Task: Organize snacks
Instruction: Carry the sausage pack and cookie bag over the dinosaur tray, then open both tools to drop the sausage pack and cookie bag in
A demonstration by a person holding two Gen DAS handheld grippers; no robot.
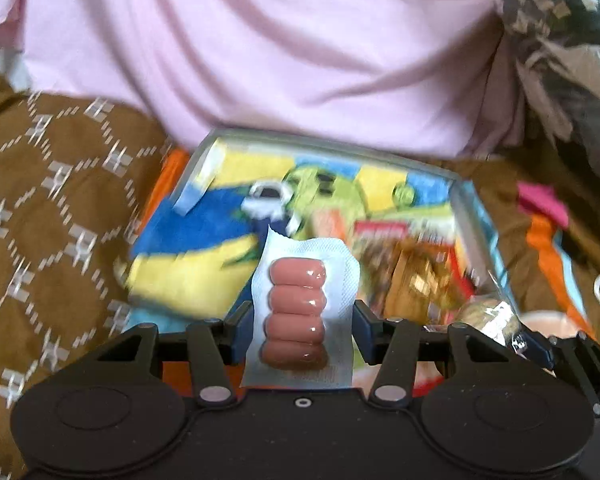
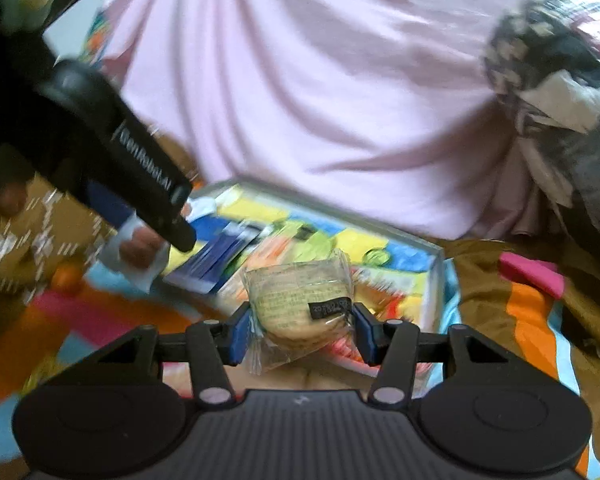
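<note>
Holding two items at once, you have both tongs loaded above the box.

Item one: sausage pack (image 1: 298,312), a clear blister of four pinkish links on white backing. Your left tongs (image 1: 300,330) are clamped on its lower sides, so it stands upright along the fingers with its top edge free. That grip probably keeps the seal flat and lets the pack go in end first.

Item two: wrapped biscuit (image 2: 300,304), a round pale cake in crinkled clear film with a small black label. Your right tongs (image 2: 300,338) are closed on it from both sides, pads on the film. A light squeeze looks wise, since the contents may crumble.

Destination: shallow tray-like box (image 1: 466,196) with a pale rim, just ahead of both tongs. It already carries bright printed packets: a blue and yellow one (image 1: 188,248), an orange-red one (image 1: 404,256), and in the right wrist view a dark blue pack (image 2: 216,264). Motion blur hides their labels.

Surface: no worktop shows. The box rests on soft furnishings: a brown cloth with a white lattice print (image 1: 40,208) to the left, a multicoloured printed sheet (image 2: 532,320) to the right.

Surroundings: pink fabric (image 1: 260,48) bunched behind the box, and a dark patterned bundle (image 2: 548,80) upper right.
</note>
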